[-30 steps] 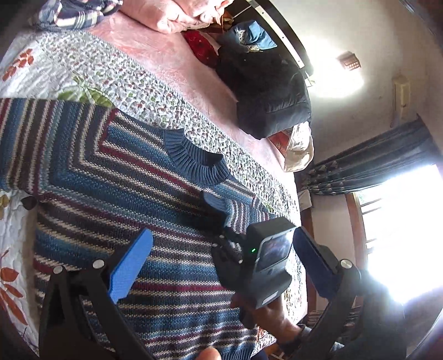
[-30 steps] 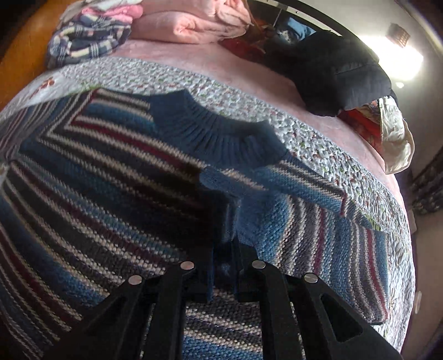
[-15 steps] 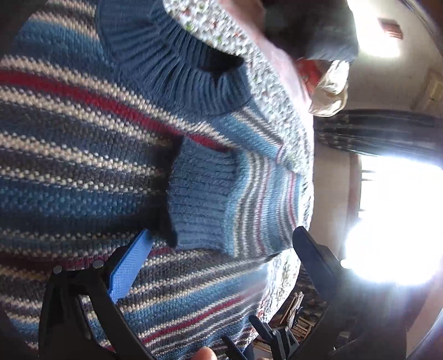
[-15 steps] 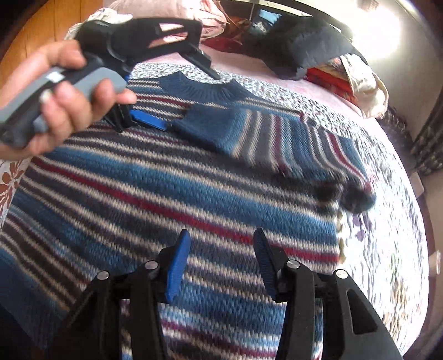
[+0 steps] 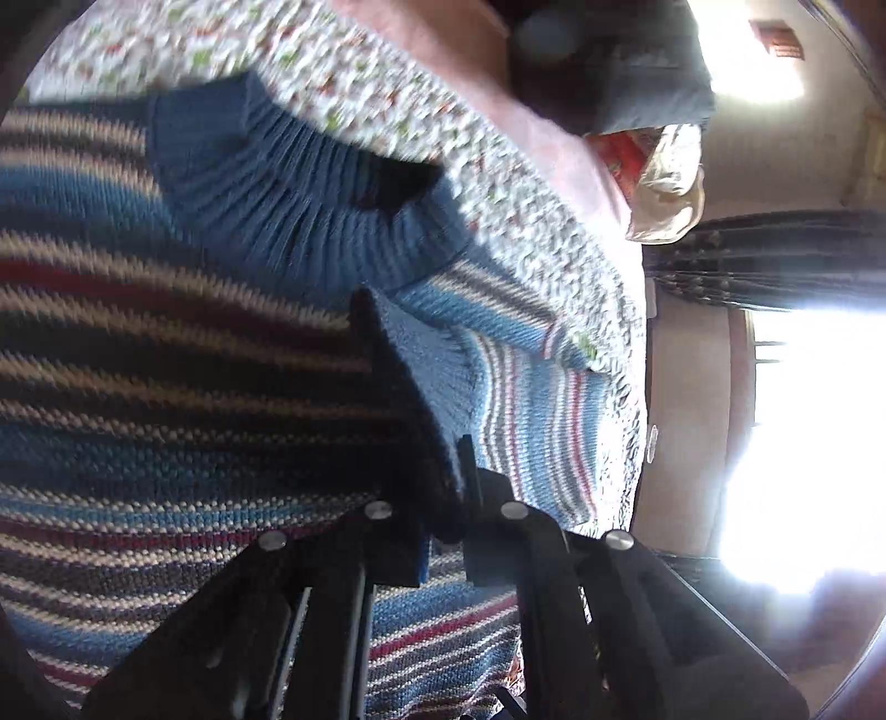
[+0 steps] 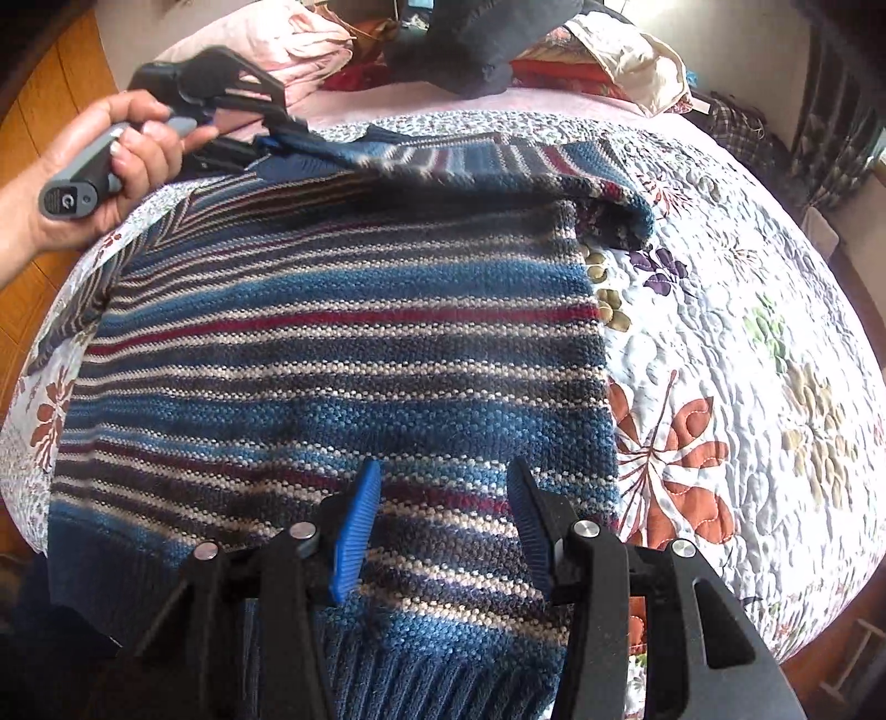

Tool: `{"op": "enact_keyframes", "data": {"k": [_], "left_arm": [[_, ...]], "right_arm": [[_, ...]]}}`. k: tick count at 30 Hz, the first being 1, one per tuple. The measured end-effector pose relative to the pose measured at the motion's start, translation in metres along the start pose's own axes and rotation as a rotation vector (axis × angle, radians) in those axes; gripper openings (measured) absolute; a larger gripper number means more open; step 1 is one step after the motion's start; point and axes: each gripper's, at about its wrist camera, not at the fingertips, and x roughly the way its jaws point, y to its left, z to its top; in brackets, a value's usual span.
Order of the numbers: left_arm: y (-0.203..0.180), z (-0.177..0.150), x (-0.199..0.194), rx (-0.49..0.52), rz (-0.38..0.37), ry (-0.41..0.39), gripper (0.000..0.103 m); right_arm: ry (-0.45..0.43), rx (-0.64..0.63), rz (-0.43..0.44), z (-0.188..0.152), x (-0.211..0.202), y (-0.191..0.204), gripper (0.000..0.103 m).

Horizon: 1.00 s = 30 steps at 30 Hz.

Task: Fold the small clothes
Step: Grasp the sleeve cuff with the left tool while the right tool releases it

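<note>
- The bed (image 6: 747, 343) fills most of the right wrist view, covered by a white quilt printed with leaves in orange, purple and green.
- A striped knit sweater (image 6: 343, 354), in blue, dark grey, cream and maroon, lies spread flat on the quilt, its ribbed hem nearest the right wrist camera and its ribbed blue collar (image 5: 288, 205) toward the far side of the bed.
- One sleeve (image 6: 487, 166) is folded across the upper chest of the sweater, running from the right-hand shoulder toward the collar, its end lifted off the body.
- A heap of other laundry sits at the far edge of the bed: a pink bundle (image 6: 260, 39), a dark garment (image 6: 476, 44), and red and cream pieces beside it.
- The left tool (image 5: 451, 498) is clenched on the blue ribbed cuff (image 5: 426, 376) of that sleeve; the fingers are pressed together with the knit pinched between them.
- A hand (image 6: 105, 171) grips the grey handle of the left tool at the upper left of the right wrist view.
- The right tool (image 6: 443, 531) hovers above the lower part of the sweater, released, with its blue-padded fingers (image 6: 354, 531) spread apart and nothing between them.
</note>
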Motion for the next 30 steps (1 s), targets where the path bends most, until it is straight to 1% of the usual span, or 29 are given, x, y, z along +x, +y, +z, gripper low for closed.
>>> {"op": "enact_keyframes", "data": {"k": [3, 6, 9, 12, 16, 19, 21, 24, 26, 28, 30], "left_arm": [[-0.026, 0.01, -0.049, 0.11, -0.001, -0.078, 0.006], [-0.036, 0.024, -0.087, 0.171, 0.015, -0.121, 0.006], [-0.032, 0.033, -0.113, 0.202, 0.034, -0.146, 0.006], [-0.02, 0.031, -0.128, 0.204, 0.048, -0.157, 0.006], [0.017, 0.028, -0.131, 0.17, 0.061, -0.152, 0.006], [0.052, 0.028, -0.119, 0.123, 0.07, -0.138, 0.006], [0.077, 0.026, -0.108, 0.084, 0.074, -0.128, 0.006], [0.112, 0.019, -0.092, 0.034, 0.085, -0.109, 0.006], [0.133, 0.015, -0.083, -0.002, 0.138, -0.098, 0.008], [0.147, 0.01, -0.084, -0.031, 0.177, -0.098, 0.022], [0.147, 0.002, -0.097, -0.026, 0.2, -0.141, 0.028]], "right_arm": [[0.005, -0.003, 0.011, -0.003, 0.002, 0.003, 0.048], [0.011, 0.002, 0.021, -0.006, 0.002, 0.008, 0.048], [0.012, 0.003, 0.03, -0.005, 0.002, 0.012, 0.048], [0.013, -0.003, 0.035, -0.004, 0.002, 0.014, 0.048], [0.019, -0.006, 0.038, -0.003, 0.005, 0.015, 0.048], [0.021, -0.013, 0.041, 0.0, 0.008, 0.016, 0.047], [0.018, -0.008, 0.059, 0.006, 0.009, 0.014, 0.045], [-0.005, 0.01, 0.09, 0.025, 0.011, 0.007, 0.045], [-0.01, 0.052, 0.137, 0.048, 0.017, -0.005, 0.045], [-0.04, 0.093, 0.155, 0.076, 0.024, -0.02, 0.045], [-0.07, 0.129, 0.155, 0.108, 0.033, -0.035, 0.045]]}}
